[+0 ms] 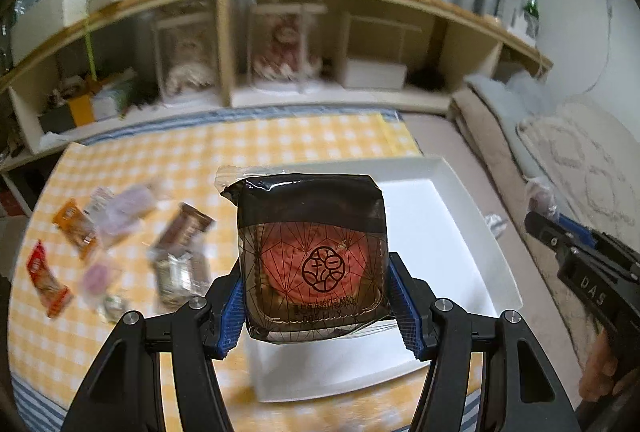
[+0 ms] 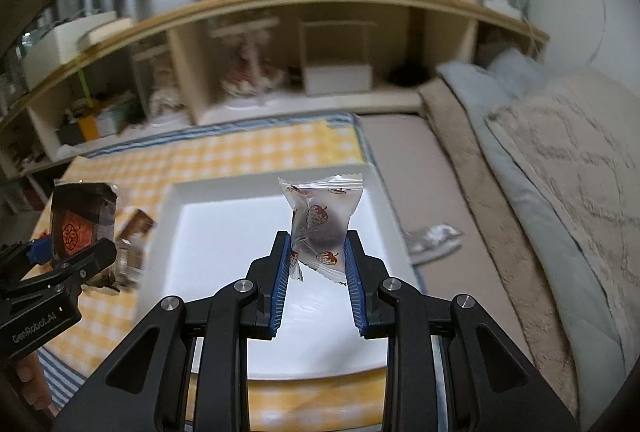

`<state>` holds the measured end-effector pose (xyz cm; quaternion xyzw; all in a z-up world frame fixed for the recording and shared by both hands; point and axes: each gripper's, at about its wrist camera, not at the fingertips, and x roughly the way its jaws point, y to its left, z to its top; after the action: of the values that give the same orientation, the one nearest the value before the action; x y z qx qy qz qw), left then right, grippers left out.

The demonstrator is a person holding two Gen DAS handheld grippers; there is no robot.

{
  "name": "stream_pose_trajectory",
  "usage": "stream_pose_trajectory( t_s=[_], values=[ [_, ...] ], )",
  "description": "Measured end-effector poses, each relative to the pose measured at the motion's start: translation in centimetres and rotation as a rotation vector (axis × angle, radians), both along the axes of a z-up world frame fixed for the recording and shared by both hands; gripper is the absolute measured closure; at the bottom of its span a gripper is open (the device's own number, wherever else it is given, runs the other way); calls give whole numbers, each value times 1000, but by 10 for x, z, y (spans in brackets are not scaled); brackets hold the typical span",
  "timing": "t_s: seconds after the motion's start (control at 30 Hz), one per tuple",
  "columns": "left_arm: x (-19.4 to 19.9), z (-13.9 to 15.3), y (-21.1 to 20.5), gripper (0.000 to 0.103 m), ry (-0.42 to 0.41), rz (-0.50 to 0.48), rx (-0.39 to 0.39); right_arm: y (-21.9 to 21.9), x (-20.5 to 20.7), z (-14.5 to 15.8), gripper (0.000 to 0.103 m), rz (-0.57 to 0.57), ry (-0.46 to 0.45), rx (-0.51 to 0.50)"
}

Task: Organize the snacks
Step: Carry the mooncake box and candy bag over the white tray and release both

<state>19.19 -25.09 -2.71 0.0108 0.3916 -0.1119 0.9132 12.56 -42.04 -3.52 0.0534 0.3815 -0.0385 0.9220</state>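
Note:
My left gripper [image 1: 316, 296] is shut on a black-wrapped mooncake pack [image 1: 314, 256] with a pink cake inside, held above the near left part of the white tray [image 1: 472, 200]. My right gripper [image 2: 317, 252] is shut on a clear strawberry-print candy [image 2: 320, 224] and holds it above the white tray [image 2: 224, 224]. The left gripper with the mooncake pack [image 2: 80, 220] shows at the left of the right wrist view. The right gripper [image 1: 556, 232] shows at the right edge of the left wrist view. Several loose snack packets [image 1: 120, 244] lie on the yellow checked cloth [image 1: 280, 144] left of the tray.
A low wooden shelf [image 1: 280, 44] with boxes and figurines runs along the back. A beige mat with folded blankets [image 2: 560, 172] lies to the right of the table. A crumpled silver wrapper [image 2: 434, 238] lies on the mat beside the tray.

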Motion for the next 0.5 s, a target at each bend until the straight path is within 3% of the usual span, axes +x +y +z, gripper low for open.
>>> stream_pose_trajectory(
  t_s=[0.27, 0.5],
  values=[
    [51, -46, -37, 42, 118, 3, 3, -33, 9, -36, 76, -6, 73, 8],
    [98, -73, -34, 42, 183, 46, 9, -35, 24, -61, 76, 41, 150, 55]
  ],
)
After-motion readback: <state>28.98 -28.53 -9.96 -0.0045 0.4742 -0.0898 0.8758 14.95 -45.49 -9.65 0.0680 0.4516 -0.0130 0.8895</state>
